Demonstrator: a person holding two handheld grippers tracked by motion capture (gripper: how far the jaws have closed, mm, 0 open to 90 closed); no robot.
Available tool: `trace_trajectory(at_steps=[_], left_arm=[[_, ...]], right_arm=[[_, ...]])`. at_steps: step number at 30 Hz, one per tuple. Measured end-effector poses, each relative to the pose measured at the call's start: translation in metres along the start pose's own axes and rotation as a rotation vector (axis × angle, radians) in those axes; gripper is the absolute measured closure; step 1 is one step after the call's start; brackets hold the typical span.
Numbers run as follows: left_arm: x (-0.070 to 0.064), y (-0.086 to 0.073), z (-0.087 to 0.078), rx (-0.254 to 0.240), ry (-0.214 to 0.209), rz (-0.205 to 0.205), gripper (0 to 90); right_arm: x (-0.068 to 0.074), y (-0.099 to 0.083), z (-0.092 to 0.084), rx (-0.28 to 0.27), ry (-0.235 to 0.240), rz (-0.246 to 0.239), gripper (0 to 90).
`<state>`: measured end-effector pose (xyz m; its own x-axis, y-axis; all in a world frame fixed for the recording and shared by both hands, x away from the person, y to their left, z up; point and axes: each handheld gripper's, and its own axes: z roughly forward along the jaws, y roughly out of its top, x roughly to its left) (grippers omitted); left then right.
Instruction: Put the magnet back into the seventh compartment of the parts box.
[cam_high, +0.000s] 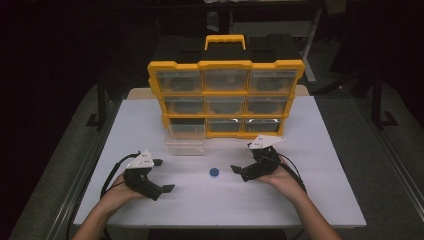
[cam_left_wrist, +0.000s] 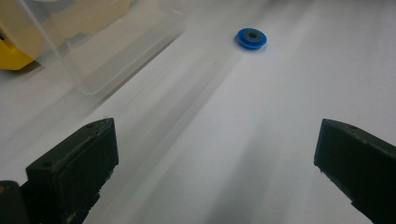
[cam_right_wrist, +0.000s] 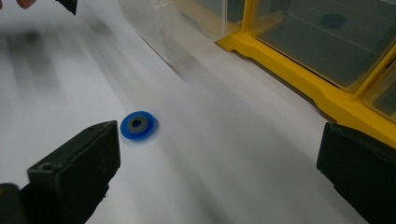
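Blue disc is lying flat on the white bench, between our two wide-open tools.

We are holding the left tool and right tool empty; the right gripper view is showing another blue piece inside one drawer of the yellow nine-drawer organizer, and one clear drawer is sitting pulled out.
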<state>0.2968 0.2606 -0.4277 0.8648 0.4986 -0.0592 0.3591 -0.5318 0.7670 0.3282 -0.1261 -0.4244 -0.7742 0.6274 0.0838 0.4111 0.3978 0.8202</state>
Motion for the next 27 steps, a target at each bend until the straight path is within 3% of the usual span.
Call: trace_trajectory(at_steps=[27], left_arm=[[-0.002,0.0,0.001,-0.001,-0.007,0.002,0.0]], right_arm=[[0.004,0.011,0.011,-0.003,0.016,-0.019,0.0]])
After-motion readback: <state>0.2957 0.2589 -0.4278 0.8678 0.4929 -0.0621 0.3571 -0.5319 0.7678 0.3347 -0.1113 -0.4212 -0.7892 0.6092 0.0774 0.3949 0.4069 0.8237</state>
